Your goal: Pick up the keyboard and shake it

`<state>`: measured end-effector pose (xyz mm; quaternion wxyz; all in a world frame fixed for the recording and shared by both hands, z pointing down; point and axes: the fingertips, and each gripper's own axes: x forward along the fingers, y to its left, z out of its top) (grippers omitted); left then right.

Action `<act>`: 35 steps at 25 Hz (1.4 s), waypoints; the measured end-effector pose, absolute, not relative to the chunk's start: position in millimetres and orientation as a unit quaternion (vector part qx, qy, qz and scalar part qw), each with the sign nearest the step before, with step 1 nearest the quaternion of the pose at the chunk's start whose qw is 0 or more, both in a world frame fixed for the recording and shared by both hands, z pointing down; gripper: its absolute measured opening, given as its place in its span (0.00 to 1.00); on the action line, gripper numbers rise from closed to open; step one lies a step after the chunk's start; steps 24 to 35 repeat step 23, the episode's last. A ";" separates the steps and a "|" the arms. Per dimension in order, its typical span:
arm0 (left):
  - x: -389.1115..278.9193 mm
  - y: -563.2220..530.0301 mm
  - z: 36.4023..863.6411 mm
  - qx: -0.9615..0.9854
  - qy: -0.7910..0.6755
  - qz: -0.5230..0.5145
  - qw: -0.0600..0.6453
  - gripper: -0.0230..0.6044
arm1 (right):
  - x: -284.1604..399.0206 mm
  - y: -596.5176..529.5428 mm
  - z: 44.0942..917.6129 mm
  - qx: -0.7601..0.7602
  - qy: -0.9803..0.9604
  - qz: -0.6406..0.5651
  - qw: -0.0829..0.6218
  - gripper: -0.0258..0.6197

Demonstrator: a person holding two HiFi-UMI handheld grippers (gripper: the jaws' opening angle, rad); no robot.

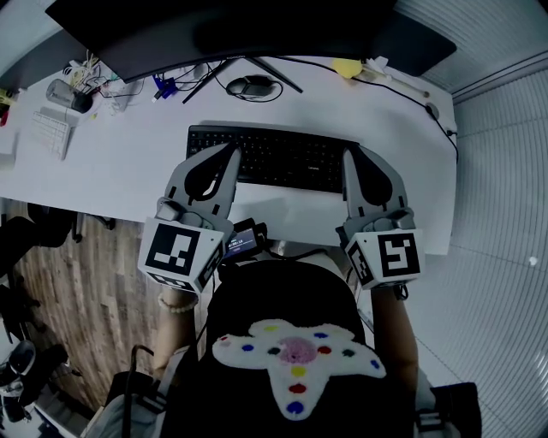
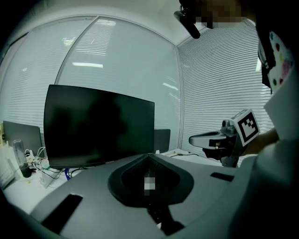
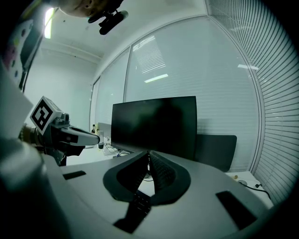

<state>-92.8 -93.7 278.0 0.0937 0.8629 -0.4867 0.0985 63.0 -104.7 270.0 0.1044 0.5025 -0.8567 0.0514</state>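
Note:
A black keyboard (image 1: 282, 158) lies flat on the white desk (image 1: 128, 180), in front of the monitor. My left gripper (image 1: 231, 152) is shut, its tip over the keyboard's left end. My right gripper (image 1: 349, 156) is shut too, its tip over the right end. In the right gripper view the jaws (image 3: 148, 152) meet at the tip, and keyboard keys (image 3: 138, 203) show below through the gap behind it. Nothing shows between the pads. The left gripper view shows its own closed tip (image 2: 149, 155) and the other gripper (image 2: 201, 139) level beside it.
A wide dark monitor (image 1: 214, 26) stands at the back on a stand. A mouse (image 1: 253, 84) with a coiled cable lies behind the keyboard. Cables and small items (image 1: 77, 85) crowd the back left, and a yellow thing (image 1: 347, 67) lies back right. The desk's front edge (image 1: 111, 221) runs under my grippers.

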 end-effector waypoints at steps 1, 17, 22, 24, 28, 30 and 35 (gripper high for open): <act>-92.8 -93.8 278.4 0.863 -0.487 0.099 0.095 0.06 | 63.1 -104.9 269.7 0.503 -0.856 0.052 0.104 0.10; -90.1 -94.4 281.3 0.865 -0.480 0.111 0.095 0.06 | 61.4 -105.4 270.3 0.503 -0.856 0.056 0.106 0.10; -90.9 -92.5 283.9 0.865 -0.479 0.112 0.095 0.06 | 60.6 -102.8 276.7 0.497 -0.858 0.054 0.116 0.10; -91.2 -92.1 284.5 0.865 -0.479 0.112 0.096 0.06 | 61.5 -101.7 279.7 0.495 -0.858 0.052 0.122 0.10; -91.2 -92.1 284.5 0.865 -0.479 0.112 0.096 0.06 | 61.5 -101.7 279.7 0.495 -0.858 0.052 0.122 0.10; -91.2 -92.1 284.5 0.865 -0.479 0.112 0.096 0.06 | 61.5 -101.7 279.7 0.495 -0.858 0.052 0.122 0.10; -91.2 -92.1 284.5 0.865 -0.479 0.112 0.096 0.06 | 61.5 -101.7 279.7 0.495 -0.858 0.052 0.122 0.10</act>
